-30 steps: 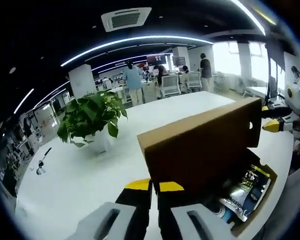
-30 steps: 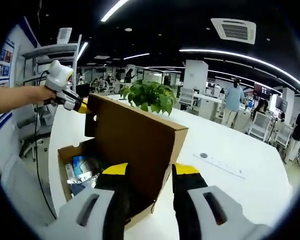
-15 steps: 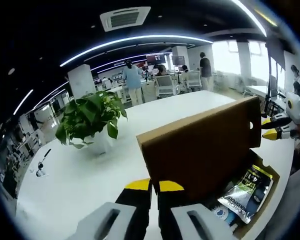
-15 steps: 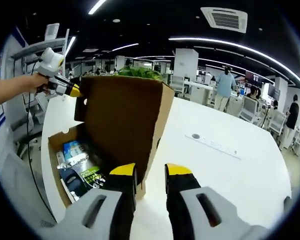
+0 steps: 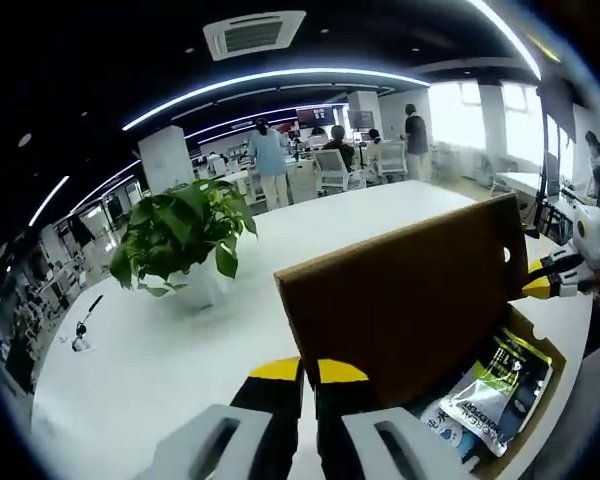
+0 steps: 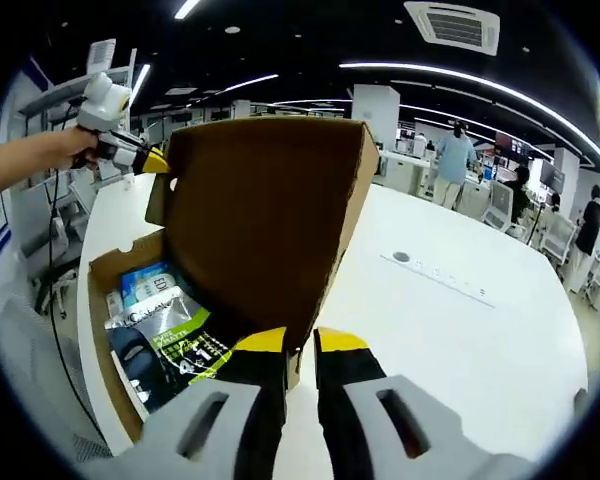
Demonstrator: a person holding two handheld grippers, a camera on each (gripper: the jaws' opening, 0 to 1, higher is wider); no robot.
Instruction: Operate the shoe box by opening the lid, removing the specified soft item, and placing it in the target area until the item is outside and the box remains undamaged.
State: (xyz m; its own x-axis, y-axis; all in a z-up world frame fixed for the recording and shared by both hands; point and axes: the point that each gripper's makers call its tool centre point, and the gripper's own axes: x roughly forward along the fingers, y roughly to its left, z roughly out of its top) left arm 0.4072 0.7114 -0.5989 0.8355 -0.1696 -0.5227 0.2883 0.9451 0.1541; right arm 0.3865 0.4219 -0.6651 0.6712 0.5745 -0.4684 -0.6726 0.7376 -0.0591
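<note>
A brown cardboard shoe box (image 6: 98, 300) sits on the white table with its lid (image 6: 260, 220) raised almost upright. Inside lie a silver pouch with green and black print (image 6: 175, 330) and a blue packet (image 6: 145, 285). My right gripper (image 6: 300, 343) is shut on the lid's near lower edge. My left gripper (image 6: 155, 160), held by a hand, pinches the lid's far top corner. In the left gripper view, my left gripper (image 5: 308, 372) is shut on the lid (image 5: 400, 300) at its corner. The pouch (image 5: 500, 375) lies behind it, and the right gripper (image 5: 535, 288) is at the lid's far edge.
A potted green plant (image 5: 180, 235) stands on the white table (image 5: 150, 380) left of the box. A small dark object (image 5: 80, 335) lies near the table's far left. A flat strip (image 6: 440, 280) lies on the table (image 6: 480, 350) right of the box. People and desks are far behind.
My right gripper's jaws went from wide apart to shut on the lid's edge as it came in close. The lid stands more upright. The left gripper kept its hold.
</note>
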